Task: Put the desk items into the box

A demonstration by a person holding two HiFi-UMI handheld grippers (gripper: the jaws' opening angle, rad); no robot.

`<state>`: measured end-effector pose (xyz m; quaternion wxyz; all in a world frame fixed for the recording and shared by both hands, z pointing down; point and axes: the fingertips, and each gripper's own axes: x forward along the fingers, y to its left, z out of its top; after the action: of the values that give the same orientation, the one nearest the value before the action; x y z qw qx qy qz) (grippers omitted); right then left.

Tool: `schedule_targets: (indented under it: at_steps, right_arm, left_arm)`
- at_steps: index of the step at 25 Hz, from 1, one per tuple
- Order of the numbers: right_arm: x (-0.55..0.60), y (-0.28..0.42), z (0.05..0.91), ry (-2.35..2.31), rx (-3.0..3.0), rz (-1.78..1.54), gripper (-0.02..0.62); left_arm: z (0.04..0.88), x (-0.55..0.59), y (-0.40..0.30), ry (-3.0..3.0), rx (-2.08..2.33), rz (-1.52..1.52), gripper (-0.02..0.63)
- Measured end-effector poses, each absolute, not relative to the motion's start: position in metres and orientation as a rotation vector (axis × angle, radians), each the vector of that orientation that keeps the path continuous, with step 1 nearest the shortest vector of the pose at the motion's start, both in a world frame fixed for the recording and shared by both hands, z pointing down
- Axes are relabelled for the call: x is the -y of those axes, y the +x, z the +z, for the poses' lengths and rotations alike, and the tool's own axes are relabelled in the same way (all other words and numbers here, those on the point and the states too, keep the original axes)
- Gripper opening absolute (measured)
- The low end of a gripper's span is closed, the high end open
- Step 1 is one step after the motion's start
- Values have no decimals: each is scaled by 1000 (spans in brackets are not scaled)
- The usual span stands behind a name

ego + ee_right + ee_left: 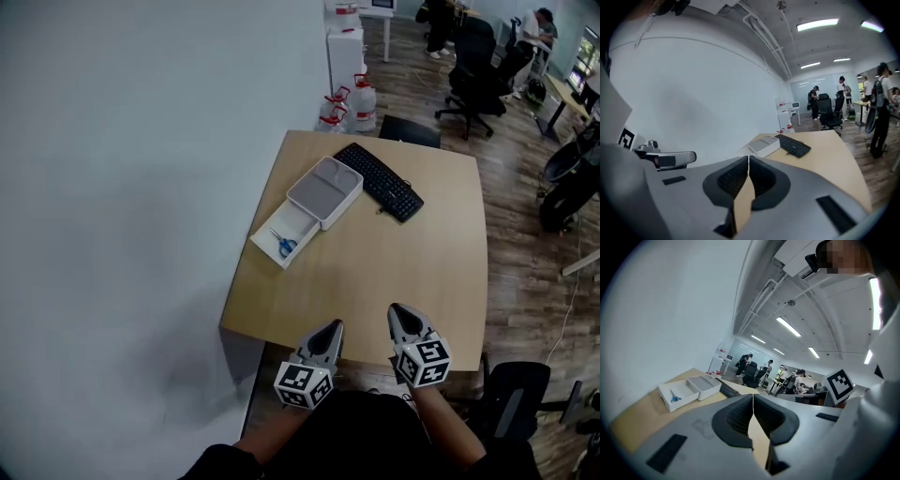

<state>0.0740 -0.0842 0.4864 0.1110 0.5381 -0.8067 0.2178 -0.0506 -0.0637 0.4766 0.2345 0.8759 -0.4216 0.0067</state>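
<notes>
A white box point(325, 190) lies at the far left of the wooden desk point(412, 272), with its drawer point(272, 246) pulled out toward me. Blue-handled scissors point(284, 246) lie inside the drawer. A black keyboard point(378, 180) lies just right of the box. My left gripper point(335, 324) and right gripper point(396, 308) hover side by side over the desk's near edge, far from the box. Both are shut with nothing between the jaws. The left gripper view shows the left gripper point(753, 396), the box point(704, 386) and the scissors point(673, 396). The right gripper view shows the right gripper point(748, 158) and the keyboard point(793, 145).
A pale wall runs along the desk's left side. Water jugs point(354, 105) stand on the floor beyond the far edge. Office chairs point(473, 80) and people are farther back. A black chair point(516, 398) stands at the near right corner.
</notes>
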Motion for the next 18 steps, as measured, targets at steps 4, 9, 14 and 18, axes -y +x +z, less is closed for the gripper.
schedule_targets:
  at_steps: [4,9,14,18]
  right_arm:
    - [32,131,473,1658,2342,560,67]
    - [-24,182,467,1721,2330,482,66]
    - [-64,211,465,1768,2334,456,61]
    - [-88,230,463,1849,2288,408,60]
  left_arm:
    - [466,26,1,2439,1138,7,15]
    - [459,-14,58,2489,1132,3,15]
    - [457,-45,94,2553,1130,29,15]
    - [456,-61,107,2606,1093,59,15]
